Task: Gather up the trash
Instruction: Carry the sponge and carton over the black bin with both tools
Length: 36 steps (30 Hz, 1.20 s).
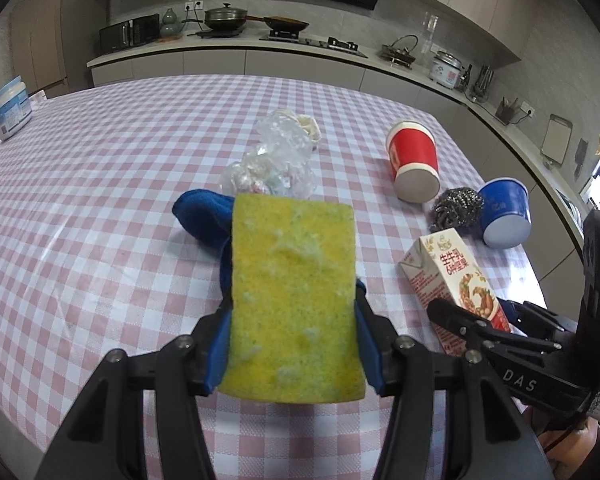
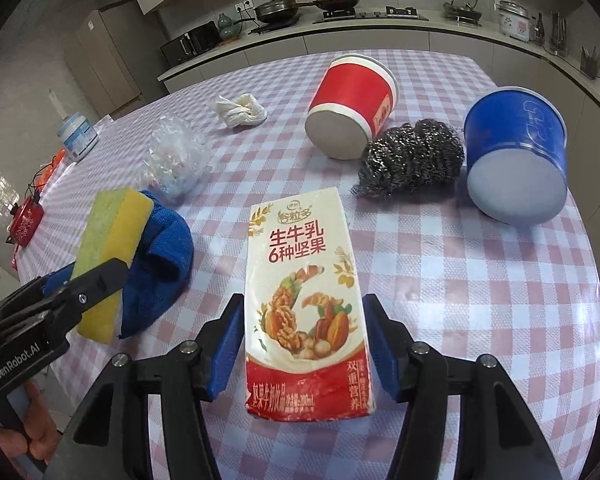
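My left gripper (image 1: pixel 294 296) is shut on a yellow sponge (image 1: pixel 294 292), held above a blue cloth (image 1: pixel 204 216) on the checked table (image 1: pixel 100 200). In the right wrist view the sponge (image 2: pixel 108 248) tilts over the cloth (image 2: pixel 160 264). A nut-milk carton (image 2: pixel 304 304) lies flat between the fingers of my right gripper (image 2: pixel 303 300); the pads flank it with narrow gaps. From the left wrist view the carton (image 1: pixel 456 280) sits at the right gripper (image 1: pixel 472 316). A crumpled clear plastic bag (image 1: pixel 276 160) and a white wad (image 1: pixel 310 126) lie beyond.
A red cup (image 2: pixel 352 104) and a blue cup (image 2: pixel 516 152) lie on their sides with a steel scourer (image 2: pixel 412 156) between them. A white jar (image 2: pixel 78 136) stands at the table's far left. Kitchen counters run behind.
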### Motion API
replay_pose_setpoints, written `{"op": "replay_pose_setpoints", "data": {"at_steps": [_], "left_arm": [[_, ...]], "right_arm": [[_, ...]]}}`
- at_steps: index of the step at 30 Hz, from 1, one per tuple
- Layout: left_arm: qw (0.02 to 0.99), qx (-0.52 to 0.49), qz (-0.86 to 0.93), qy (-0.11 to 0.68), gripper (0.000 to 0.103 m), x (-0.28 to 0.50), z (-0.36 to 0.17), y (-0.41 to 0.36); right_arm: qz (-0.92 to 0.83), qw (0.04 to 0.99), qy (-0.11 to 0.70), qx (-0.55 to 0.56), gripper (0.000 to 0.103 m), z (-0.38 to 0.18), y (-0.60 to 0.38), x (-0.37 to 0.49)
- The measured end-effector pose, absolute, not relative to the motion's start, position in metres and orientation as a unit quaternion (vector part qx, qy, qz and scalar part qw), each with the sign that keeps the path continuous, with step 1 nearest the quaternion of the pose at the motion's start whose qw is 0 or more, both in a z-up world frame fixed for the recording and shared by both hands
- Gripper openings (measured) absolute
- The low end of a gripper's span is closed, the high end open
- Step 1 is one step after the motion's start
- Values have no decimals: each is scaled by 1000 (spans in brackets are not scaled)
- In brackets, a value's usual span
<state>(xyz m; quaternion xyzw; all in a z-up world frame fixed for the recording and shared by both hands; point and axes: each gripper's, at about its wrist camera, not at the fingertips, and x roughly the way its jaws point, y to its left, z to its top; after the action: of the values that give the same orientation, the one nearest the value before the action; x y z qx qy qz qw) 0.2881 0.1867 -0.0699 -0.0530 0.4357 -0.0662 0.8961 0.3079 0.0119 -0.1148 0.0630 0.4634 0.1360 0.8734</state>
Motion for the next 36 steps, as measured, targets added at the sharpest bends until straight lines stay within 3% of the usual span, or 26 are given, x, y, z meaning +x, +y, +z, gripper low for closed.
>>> {"op": "replay_pose_setpoints", "data": {"at_steps": [4,13,36], "left_arm": [[897,-53,-74,433,55,289,-67,187],[903,-55,-95,416,55,275,-46,168],[877,-24,-233,419,55,222,-34,-8]], "right_arm": [[139,878,453,65,52,-110,14,304],[142,893,417,92,51,-77,-8,278],[7,906,389,169,51,-60,-189,182]]}}
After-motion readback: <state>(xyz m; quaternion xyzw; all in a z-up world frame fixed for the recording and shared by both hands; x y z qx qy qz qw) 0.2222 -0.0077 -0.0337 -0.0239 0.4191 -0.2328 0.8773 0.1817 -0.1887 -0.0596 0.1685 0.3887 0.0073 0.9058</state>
